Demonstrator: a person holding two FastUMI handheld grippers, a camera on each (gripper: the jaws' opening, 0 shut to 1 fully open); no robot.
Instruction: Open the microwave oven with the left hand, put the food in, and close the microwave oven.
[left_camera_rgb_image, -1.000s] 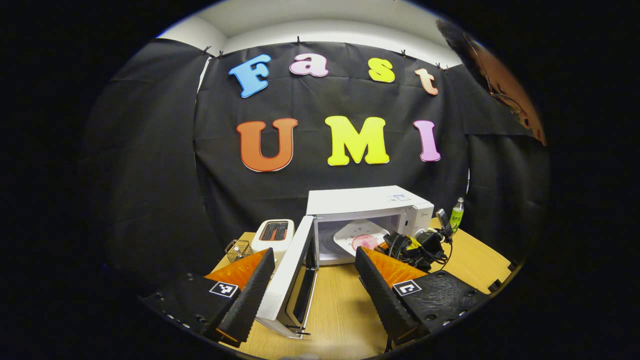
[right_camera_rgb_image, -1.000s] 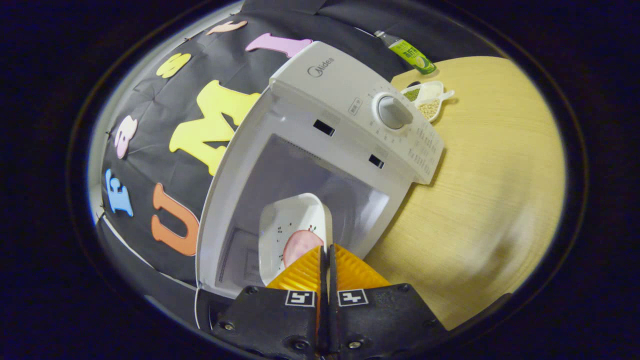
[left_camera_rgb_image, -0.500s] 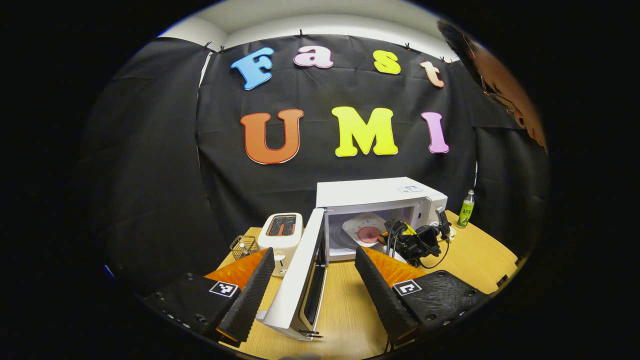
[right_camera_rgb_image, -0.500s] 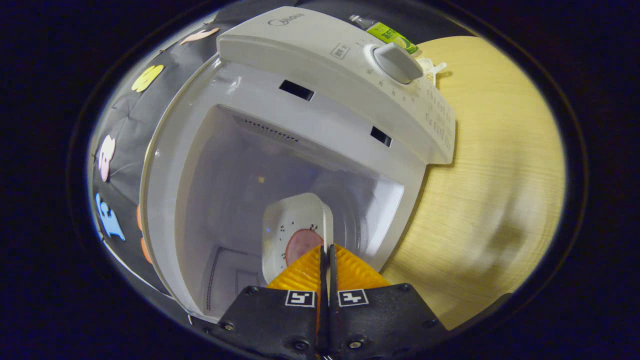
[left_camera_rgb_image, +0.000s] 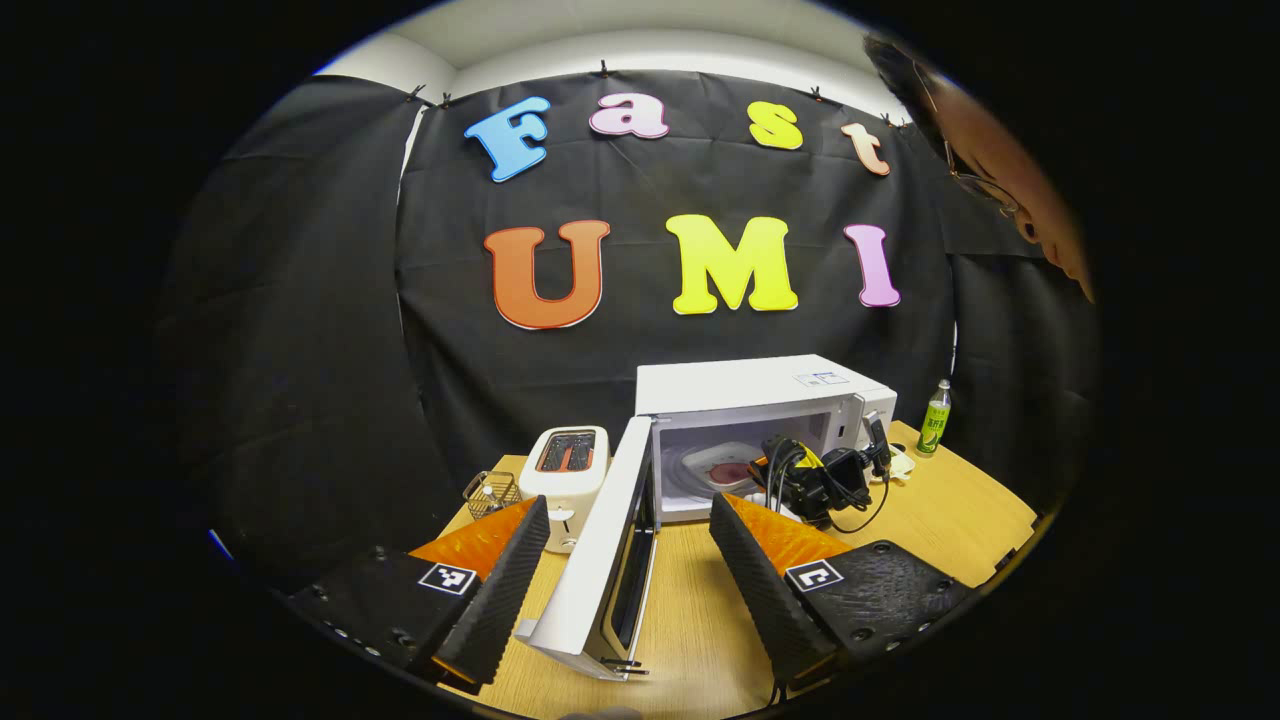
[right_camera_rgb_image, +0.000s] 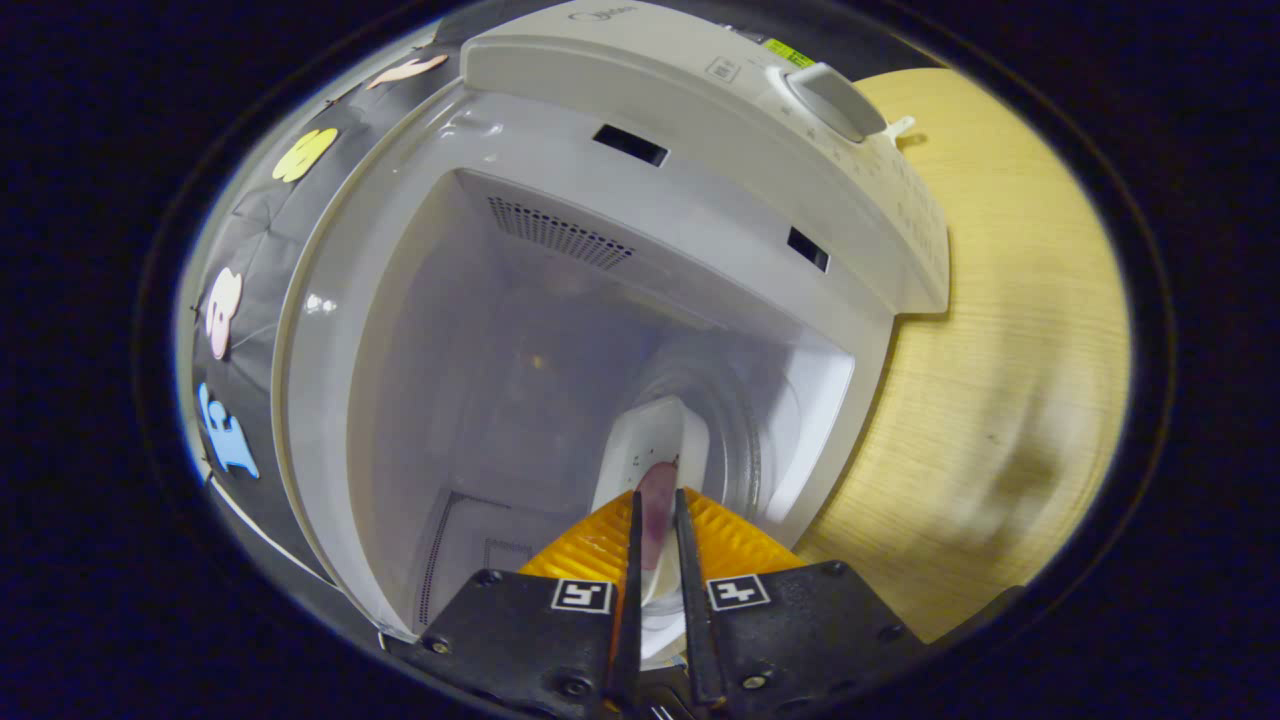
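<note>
Black cloth backs the booth, and below it I see one wooden tabletop (left_camera_rgb_image: 690, 620) carrying one white microwave oven (left_camera_rgb_image: 750, 385), its door (left_camera_rgb_image: 600, 570) swung wide toward me. From the left gripper view I count one white toaster (left_camera_rgb_image: 568, 465) just left of the door, one small wire basket (left_camera_rgb_image: 488, 492) beside the toaster, and one green-labelled bottle (left_camera_rgb_image: 935, 420) standing at the oven's right. My left claw (left_camera_rgb_image: 625, 560) hangs wide apart and holds nothing; the door's edge shows between its two fingers. At the top right edge part of a person's head is cut off.

My right claw (right_camera_rgb_image: 655, 535) reaches into the oven cavity. Its fingers stand a narrow gap apart, and the rim of one white dish (right_camera_rgb_image: 655, 455) with one pink slice of food (right_camera_rgb_image: 657, 505) runs into that gap. I cannot tell whether both fingers press on the rim. The dish sits low over the round turntable (right_camera_rgb_image: 740, 440); whether it rests on it I cannot tell. In the left gripper view that right claw (left_camera_rgb_image: 790, 475) is a dark tangle of body and cables at the oven mouth, fingers hidden, with the dish (left_camera_rgb_image: 725, 465) just inside. One timer knob (right_camera_rgb_image: 835, 95) shows on the control panel, and past it something small and pale, mostly hidden.
</note>
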